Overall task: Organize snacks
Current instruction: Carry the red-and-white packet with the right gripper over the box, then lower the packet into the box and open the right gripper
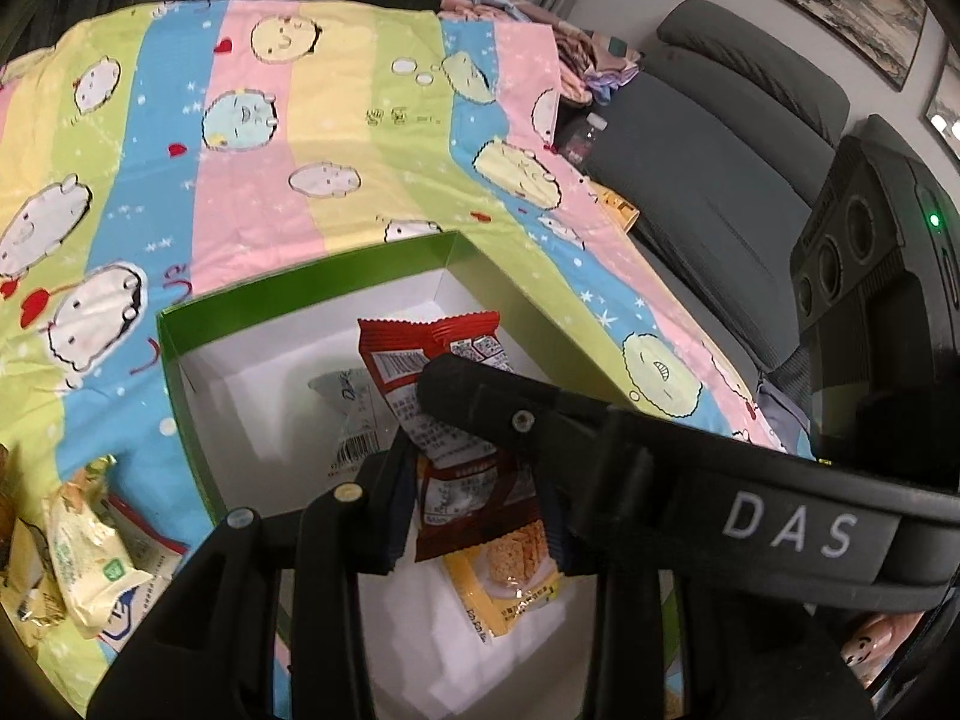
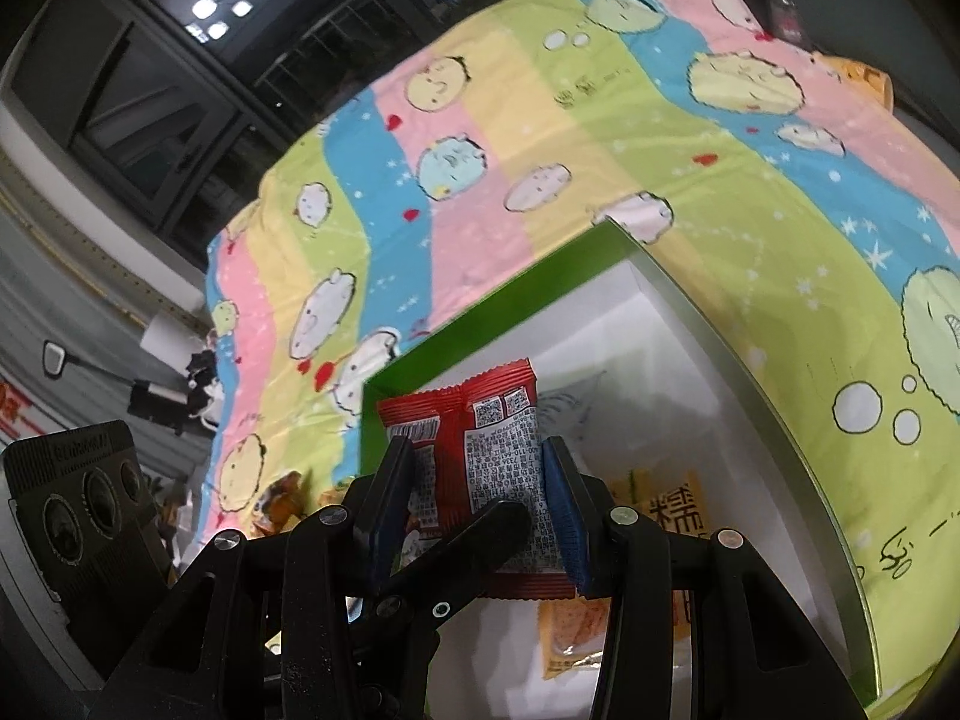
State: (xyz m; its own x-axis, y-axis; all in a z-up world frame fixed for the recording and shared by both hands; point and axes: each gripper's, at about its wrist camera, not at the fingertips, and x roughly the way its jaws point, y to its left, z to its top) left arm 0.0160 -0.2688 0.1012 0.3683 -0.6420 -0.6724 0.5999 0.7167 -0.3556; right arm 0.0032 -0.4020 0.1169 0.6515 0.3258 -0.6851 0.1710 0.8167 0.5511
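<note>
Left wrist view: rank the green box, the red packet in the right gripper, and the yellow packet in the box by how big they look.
1. Green box
2. Red packet
3. Yellow packet, though it is partly hidden, so this is unsure

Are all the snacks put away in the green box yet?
Not yet. A yellow snack pack and a clear packet already lie in the green box. The left gripper and the right gripper each hold a red packet over it. More snacks wait on the bedsheet beside the box.
</note>
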